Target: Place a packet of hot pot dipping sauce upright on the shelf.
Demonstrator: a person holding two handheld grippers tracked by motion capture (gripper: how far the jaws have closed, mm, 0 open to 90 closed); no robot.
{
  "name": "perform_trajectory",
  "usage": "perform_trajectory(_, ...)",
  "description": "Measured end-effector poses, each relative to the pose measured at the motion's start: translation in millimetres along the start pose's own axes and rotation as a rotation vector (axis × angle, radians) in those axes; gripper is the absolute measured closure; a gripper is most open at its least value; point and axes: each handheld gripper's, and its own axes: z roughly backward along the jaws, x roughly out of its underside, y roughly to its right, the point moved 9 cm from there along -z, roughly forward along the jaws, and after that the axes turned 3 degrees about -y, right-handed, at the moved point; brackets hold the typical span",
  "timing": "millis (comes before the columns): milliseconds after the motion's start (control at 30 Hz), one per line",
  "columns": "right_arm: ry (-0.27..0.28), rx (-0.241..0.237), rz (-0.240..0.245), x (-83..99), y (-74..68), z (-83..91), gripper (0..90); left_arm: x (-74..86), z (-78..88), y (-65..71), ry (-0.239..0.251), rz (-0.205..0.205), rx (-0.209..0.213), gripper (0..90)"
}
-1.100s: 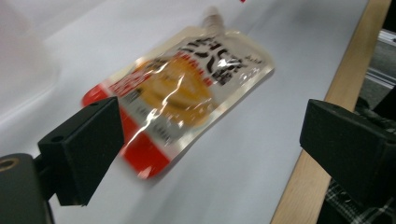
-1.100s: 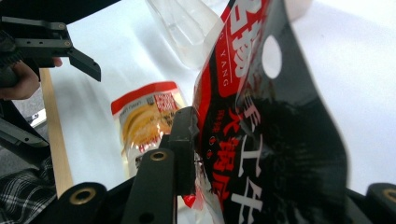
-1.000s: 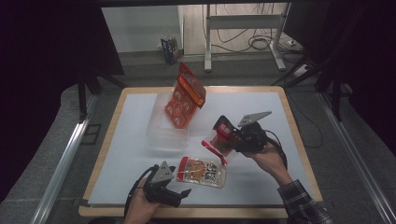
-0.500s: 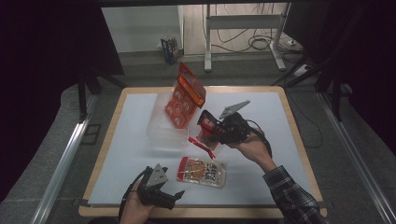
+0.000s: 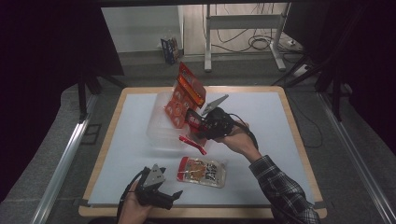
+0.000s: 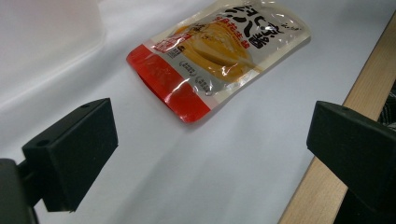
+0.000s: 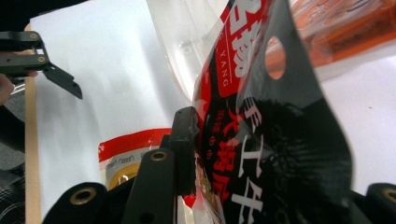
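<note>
Carrying a red-and-black packet (image 5: 193, 122) toward the clear tub (image 5: 161, 133) near the middle of the high view, the right gripper (image 5: 195, 125) has its jaws clamped on the packet's lower part; in the right gripper view the left jaw presses flat against the glossy film (image 7: 261, 154) and the packet stands up across the centre and right of the frame. An orange pack (image 5: 184, 95) already leans upright at the tub's far side, just above the gripper, so I'd say the job is to drop this packet in beside it without knocking it over. To do that well, the hand should come over the tub's open near part, to the lower left of the orange pack, tip the packet so its free end points down into the tub, and only loosen the jaws once that end is inside the wall; letting go too high could leave it flopping over the rim. The film looks slippery and floppy, so a firm hold is wise until then. The left gripper (image 5: 164, 195) sits low at the bottom left of the high view, jaws wide apart and holding nothing; its own view shows the yellow pouch (image 6: 219, 51) lying flat on the white mat (image 6: 243, 158) at upper centre, probably the next one to go in.
</note>
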Motion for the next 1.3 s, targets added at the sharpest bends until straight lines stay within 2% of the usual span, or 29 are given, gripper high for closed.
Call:
perform_trajectory(367,-0.031,-0.008,0.037,-15.6,-3.4,-18.6,68.3,-0.3,-0.5,0.7,0.003,-0.001,0.003,1.9)
perform_trajectory(767,-0.051,0.014,0.103,-42.7,-9.3,-41.9,68.5,0.4,-0.8,0.8,-0.002,-0.006,0.005,1.9)
perform_trajectory(1300,-0.041,0.024,0.151,-68.6,-14.6,-53.1,68.7,0.8,-1.7,1.7,-0.006,-0.008,0.012,1.9)
